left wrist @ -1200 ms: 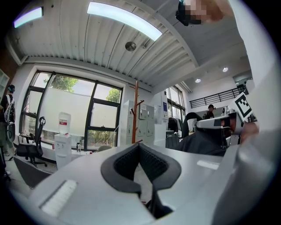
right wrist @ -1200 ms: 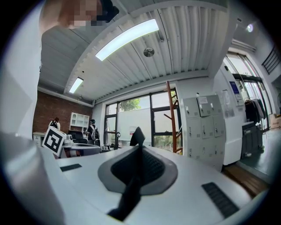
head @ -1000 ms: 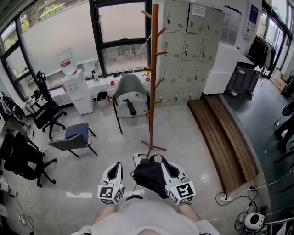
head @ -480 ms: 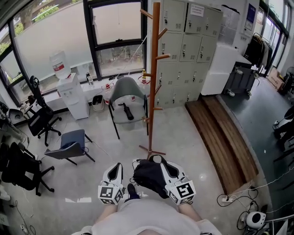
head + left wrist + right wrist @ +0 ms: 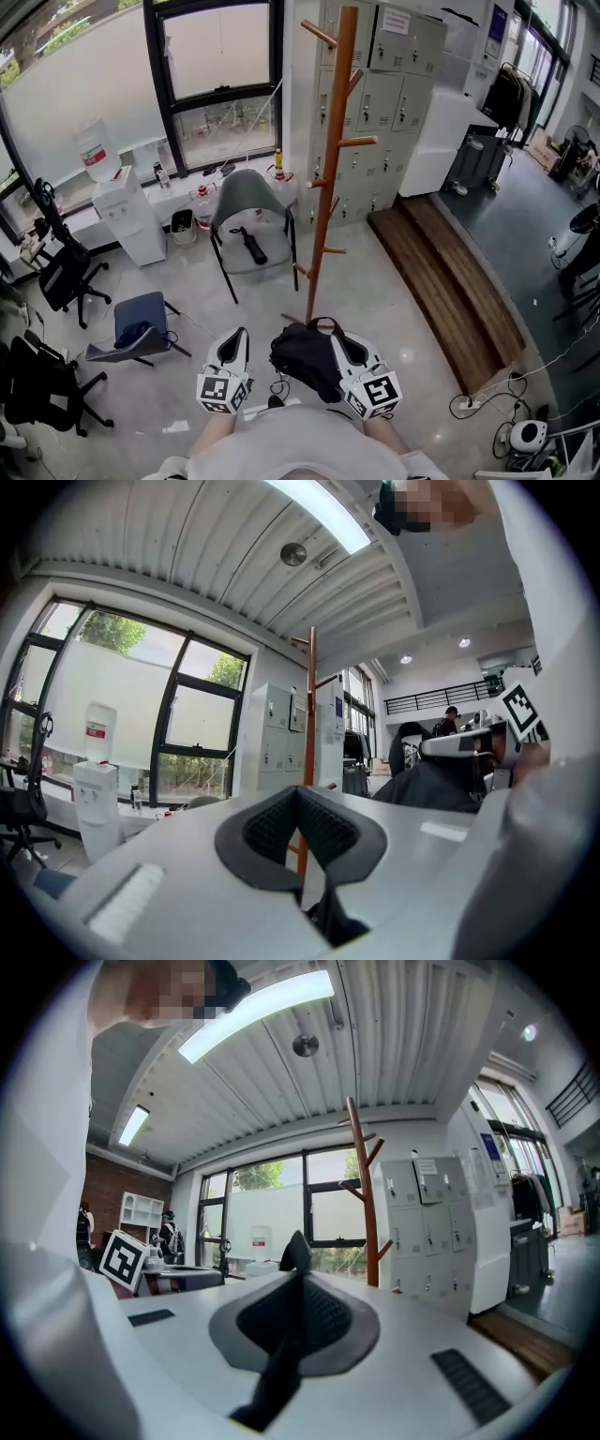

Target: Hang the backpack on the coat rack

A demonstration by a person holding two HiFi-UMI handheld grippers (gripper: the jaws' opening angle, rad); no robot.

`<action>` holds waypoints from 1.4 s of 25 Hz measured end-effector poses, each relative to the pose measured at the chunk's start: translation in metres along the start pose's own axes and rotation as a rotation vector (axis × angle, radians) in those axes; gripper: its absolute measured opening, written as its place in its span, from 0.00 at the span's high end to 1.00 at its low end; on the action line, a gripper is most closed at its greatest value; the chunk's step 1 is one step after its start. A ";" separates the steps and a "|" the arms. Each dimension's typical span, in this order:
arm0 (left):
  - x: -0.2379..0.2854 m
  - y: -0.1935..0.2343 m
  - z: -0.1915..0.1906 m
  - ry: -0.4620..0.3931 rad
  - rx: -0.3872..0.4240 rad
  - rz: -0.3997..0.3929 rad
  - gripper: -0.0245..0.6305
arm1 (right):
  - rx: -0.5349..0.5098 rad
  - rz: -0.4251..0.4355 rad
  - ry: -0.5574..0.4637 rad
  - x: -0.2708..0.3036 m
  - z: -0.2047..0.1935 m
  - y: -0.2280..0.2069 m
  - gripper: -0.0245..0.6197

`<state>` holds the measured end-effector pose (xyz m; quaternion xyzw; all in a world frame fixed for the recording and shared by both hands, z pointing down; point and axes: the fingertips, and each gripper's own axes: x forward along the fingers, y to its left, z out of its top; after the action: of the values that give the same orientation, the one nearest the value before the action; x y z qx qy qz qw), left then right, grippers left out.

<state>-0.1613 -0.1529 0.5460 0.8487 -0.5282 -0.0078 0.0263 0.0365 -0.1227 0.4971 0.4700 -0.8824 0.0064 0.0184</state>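
The wooden coat rack (image 5: 335, 159) stands just ahead, its base near my grippers; it also shows as the coat rack (image 5: 310, 705) and coat rack (image 5: 362, 1194) in both gripper views. The black backpack (image 5: 304, 358) hangs between my grippers, closer to the right one. My right gripper (image 5: 332, 335) is shut on the backpack's strap (image 5: 281, 1363), which runs up between its pads. My left gripper (image 5: 239, 336) is beside the bag, its pads meeting at the tips with nothing seen held. The backpack (image 5: 433, 785) appears at the right of the left gripper view.
A grey chair (image 5: 248, 202) stands left of the rack, with a water dispenser (image 5: 117, 202) further left. Lockers (image 5: 384, 84) line the back wall. A wooden platform (image 5: 450, 281) runs along the right. Office chairs (image 5: 56, 272) and a blue chair (image 5: 136, 330) are at left; cables (image 5: 478, 403) lie at right.
Both grippers and the backpack have moved forward toward the coat rack, which now stands closer and larger. The grip on the strap is unchanged.
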 end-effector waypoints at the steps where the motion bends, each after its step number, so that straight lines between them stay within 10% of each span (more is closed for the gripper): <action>1: 0.005 0.010 -0.001 0.002 -0.001 -0.007 0.95 | 0.002 -0.011 -0.002 0.010 0.001 -0.001 0.94; 35: 0.087 0.063 -0.001 0.009 -0.036 0.004 0.95 | -0.048 0.073 -0.072 0.134 0.083 -0.059 0.94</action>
<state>-0.1792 -0.2588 0.5513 0.8471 -0.5294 -0.0135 0.0441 0.0087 -0.2698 0.4189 0.4369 -0.8990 -0.0311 -0.0021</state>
